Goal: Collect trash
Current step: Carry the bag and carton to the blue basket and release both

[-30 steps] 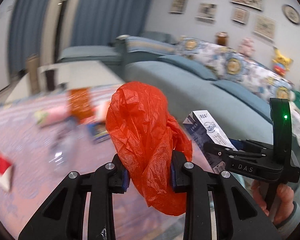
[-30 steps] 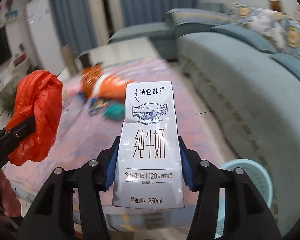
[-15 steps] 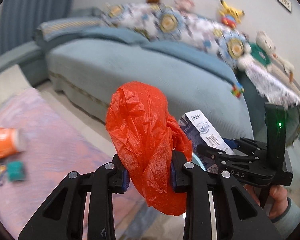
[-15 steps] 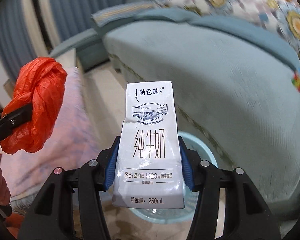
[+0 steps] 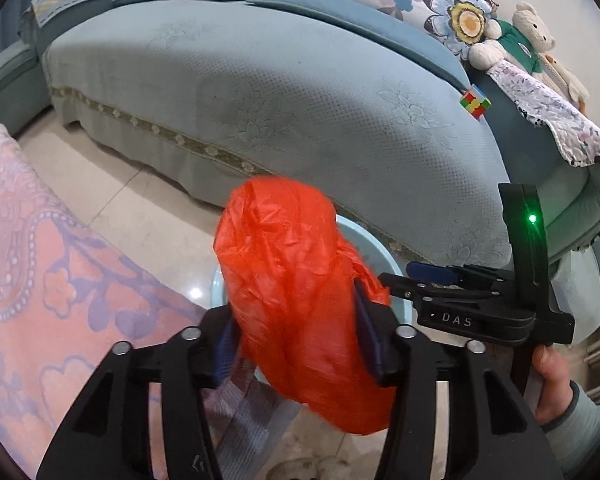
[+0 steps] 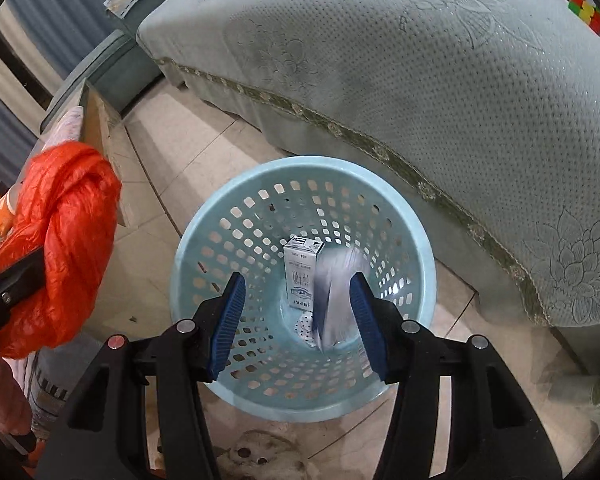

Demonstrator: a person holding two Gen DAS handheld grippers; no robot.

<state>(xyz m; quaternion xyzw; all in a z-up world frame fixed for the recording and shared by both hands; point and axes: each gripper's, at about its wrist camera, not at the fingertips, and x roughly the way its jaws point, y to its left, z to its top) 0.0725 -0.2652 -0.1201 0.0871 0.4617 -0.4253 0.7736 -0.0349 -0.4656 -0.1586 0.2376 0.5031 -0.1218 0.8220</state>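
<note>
Right gripper (image 6: 296, 312) has just opened, empty; white milk carton (image 6: 302, 276) dropped into pale blue perforated plastic basket (image 6: 204, 248).
Left gripper (image 5: 296, 344) has been widening, its pads slack around the crumpled orange plastic bag (image 5: 292, 292).

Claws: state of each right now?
Left claw: open, just been opening; red bag loose between its pads.
Right claw: open, just been opening; blurred milk carton loose over the basket.

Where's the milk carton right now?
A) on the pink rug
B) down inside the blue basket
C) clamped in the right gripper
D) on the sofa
B: the milk carton is inside the blue basket, past the right gripper, whose jaws have just been opening and stand apart with no pad pressing on it.
</note>
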